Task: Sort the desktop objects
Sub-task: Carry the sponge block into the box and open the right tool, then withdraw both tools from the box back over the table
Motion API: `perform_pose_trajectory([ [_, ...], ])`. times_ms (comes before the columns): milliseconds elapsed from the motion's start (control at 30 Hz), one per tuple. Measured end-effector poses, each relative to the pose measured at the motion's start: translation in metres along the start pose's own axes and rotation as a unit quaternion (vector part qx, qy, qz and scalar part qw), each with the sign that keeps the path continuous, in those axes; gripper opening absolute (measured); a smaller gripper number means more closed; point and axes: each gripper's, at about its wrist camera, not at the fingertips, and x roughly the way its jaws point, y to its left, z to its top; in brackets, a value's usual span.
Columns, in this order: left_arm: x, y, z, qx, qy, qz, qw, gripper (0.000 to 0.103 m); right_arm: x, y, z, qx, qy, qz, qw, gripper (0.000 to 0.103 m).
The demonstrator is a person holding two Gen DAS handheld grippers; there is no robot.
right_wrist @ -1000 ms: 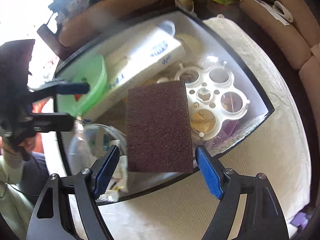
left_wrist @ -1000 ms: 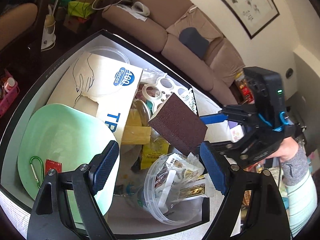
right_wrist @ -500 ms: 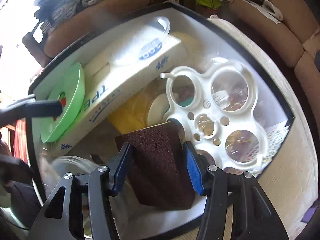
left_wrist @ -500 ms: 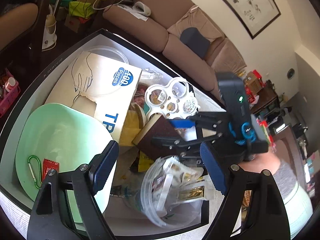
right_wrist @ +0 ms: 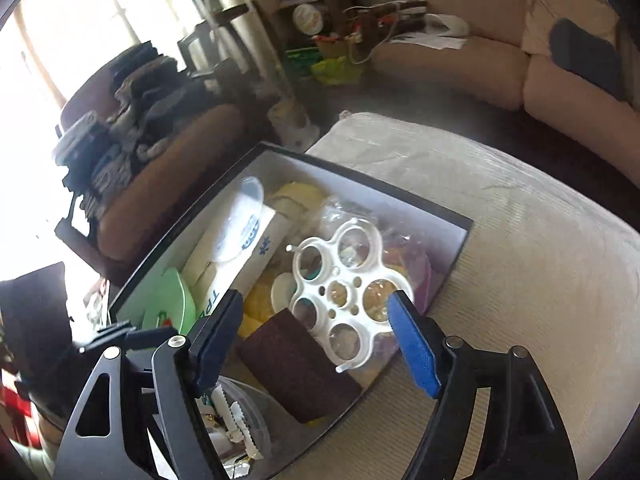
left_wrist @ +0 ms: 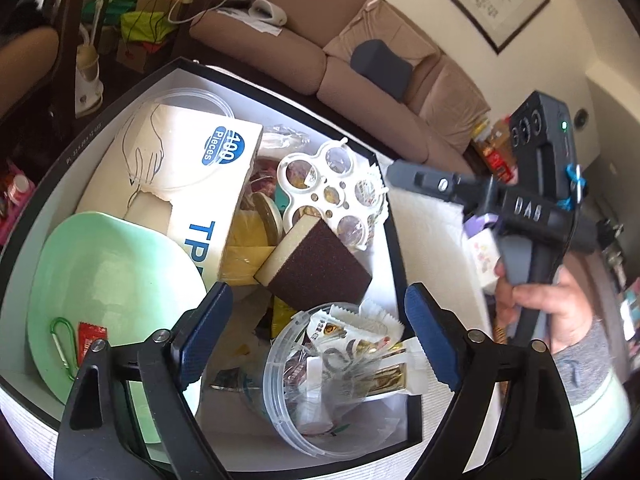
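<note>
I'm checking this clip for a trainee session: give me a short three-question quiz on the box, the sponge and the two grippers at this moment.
1. True or false: the right gripper is shut on the brown sponge.
2. The sponge lies: A) on the green plate, B) in the black box beside the white ring tray, C) on the sofa.
3. Fill in: the left gripper is ____.

Key: 1 false; 2 B; 3 open.
</note>
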Motion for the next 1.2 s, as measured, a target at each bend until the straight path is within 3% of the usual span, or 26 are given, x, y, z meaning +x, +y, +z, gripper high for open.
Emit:
perform_pose_trajectory([
  [133,0.008,-0.015,-0.007,0.045,0.012,0.044,0.9979,0.087,0.018,-0.01,0.002,0.011,0.018,-0.054,0.998,0.077],
  [233,0.0,-0.024,-0.007,0.057,-0.013,0.045,0.9973,0.087,0.011,-0.006,-0.003,0.018,-0.005,-0.04,0.999,0.077],
  [300,-0.006,-0.035,-0.005,0.082,-0.028,0.043,0.9953,0.087,0.002,-0.002,-0.012,0.011,-0.01,-0.033,0.999,0.085],
  [433,0.001,-0.043,-0.013,0.112,-0.018,0.1,0.9885,0.102,-0.007,0.018,-0.033,-0.011,-0.006,-0.033,0.999,0.096],
  [533,0.0,-0.044,-0.022,0.123,-0.012,0.129,0.9839,0.103,-0.012,0.03,-0.047,-0.026,-0.011,-0.053,0.998,0.103],
  [633,-0.01,-0.05,-0.027,0.139,-0.024,0.133,0.9811,0.103,-0.019,0.034,-0.06,-0.021,-0.016,-0.064,0.998,0.103],
  [800,-0.019,-0.059,-0.029,0.116,-0.034,0.139,0.9828,0.103,-0.044,0.034,-0.083,-0.007,-0.028,-0.072,0.997,0.103],
  [1033,-0.039,-0.122,-0.047,0.176,-0.039,0.149,0.9724,0.103,-0.094,0.021,-0.125,0.018,-0.055,-0.098,0.993,0.103],
  [1200,-0.034,-0.152,-0.062,0.178,-0.026,0.142,0.9733,0.103,-0.126,0.001,-0.153,0.058,-0.057,-0.112,0.99,0.103],
])
